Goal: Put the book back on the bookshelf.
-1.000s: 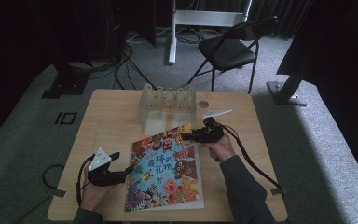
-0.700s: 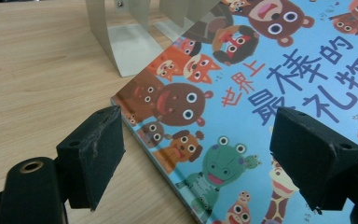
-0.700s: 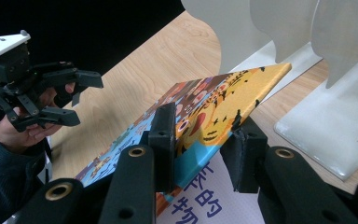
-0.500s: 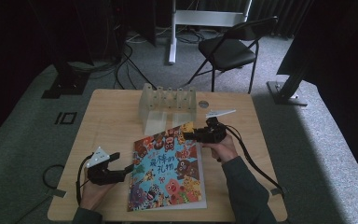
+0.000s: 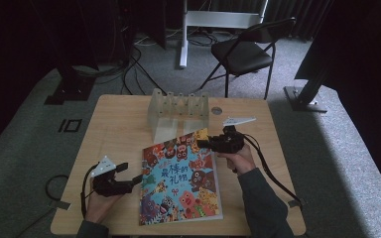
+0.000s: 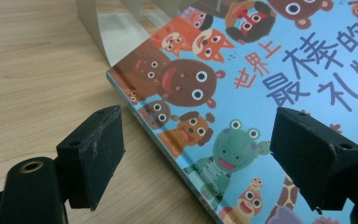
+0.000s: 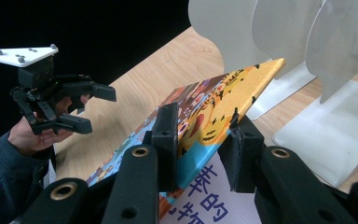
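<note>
1. A colourful picture book [image 5: 181, 178] with cartoon animals and Chinese characters on its blue cover lies on the wooden table [image 5: 114, 124], its spine toward the left and its near edge close to the table's near edge.
2. The right gripper [image 5: 209, 144] is clamped on the book's far right corner; in the right gripper view its two black jaws pinch the cover from both sides, and that corner is raised off the table, pointing toward the rack.
3. Those jaws have just been closing a little further, with the book's corner between them.
4. The left gripper [image 5: 133, 179] sits at the book's left edge, toward the near end. Its jaws stand wide apart, one over the bare table and one over the cover, and they grip nothing.
5. A translucent file rack [image 5: 178, 113] with upright dividers stands on the far side of the table, just beyond the book's raised corner.
6. Beyond the table, a black folding chair [image 5: 243, 52] stands on the grey carpet.
</note>
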{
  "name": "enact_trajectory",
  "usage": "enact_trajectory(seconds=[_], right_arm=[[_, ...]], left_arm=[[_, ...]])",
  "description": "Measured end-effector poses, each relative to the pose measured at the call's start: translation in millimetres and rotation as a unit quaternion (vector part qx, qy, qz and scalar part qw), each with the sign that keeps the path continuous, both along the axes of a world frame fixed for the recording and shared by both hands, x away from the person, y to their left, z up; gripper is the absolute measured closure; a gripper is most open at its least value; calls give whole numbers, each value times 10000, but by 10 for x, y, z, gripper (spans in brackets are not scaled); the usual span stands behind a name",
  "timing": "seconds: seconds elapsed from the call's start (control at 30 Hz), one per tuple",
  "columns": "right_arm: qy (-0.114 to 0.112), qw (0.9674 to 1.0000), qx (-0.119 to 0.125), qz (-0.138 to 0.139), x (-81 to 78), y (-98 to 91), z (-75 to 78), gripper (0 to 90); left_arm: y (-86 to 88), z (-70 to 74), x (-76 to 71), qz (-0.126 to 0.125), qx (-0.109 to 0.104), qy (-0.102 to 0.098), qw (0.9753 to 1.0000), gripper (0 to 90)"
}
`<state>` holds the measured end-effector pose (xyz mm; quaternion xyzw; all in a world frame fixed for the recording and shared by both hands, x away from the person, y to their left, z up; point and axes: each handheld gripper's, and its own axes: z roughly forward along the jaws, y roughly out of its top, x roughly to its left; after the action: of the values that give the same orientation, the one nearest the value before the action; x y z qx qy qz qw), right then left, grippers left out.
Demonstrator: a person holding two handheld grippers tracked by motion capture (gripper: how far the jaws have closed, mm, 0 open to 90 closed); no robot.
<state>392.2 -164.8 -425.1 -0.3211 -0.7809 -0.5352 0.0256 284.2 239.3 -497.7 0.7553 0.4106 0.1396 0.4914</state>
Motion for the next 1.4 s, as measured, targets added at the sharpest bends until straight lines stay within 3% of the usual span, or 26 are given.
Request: enact_trajectory(seconds=[0.27, 0.57, 0.87, 1.4], right_arm=[[-94, 9999, 74, -22, -42, -32, 50, 707], [-152, 9998, 157, -31, -72, -61, 80, 720], [-248, 9995, 171, -15, -115, -78, 139, 727], [-367, 9984, 418, -74, -222, -151, 210, 754]], left_arm=[[-5, -4, 7, -35, -1, 12, 10000, 177], [36, -16, 26, -64, -203, 77, 9997, 178], [27, -19, 33, -110, -168, 102, 9997, 185], [22, -37, 58, -147, -167, 140, 9997, 185]])
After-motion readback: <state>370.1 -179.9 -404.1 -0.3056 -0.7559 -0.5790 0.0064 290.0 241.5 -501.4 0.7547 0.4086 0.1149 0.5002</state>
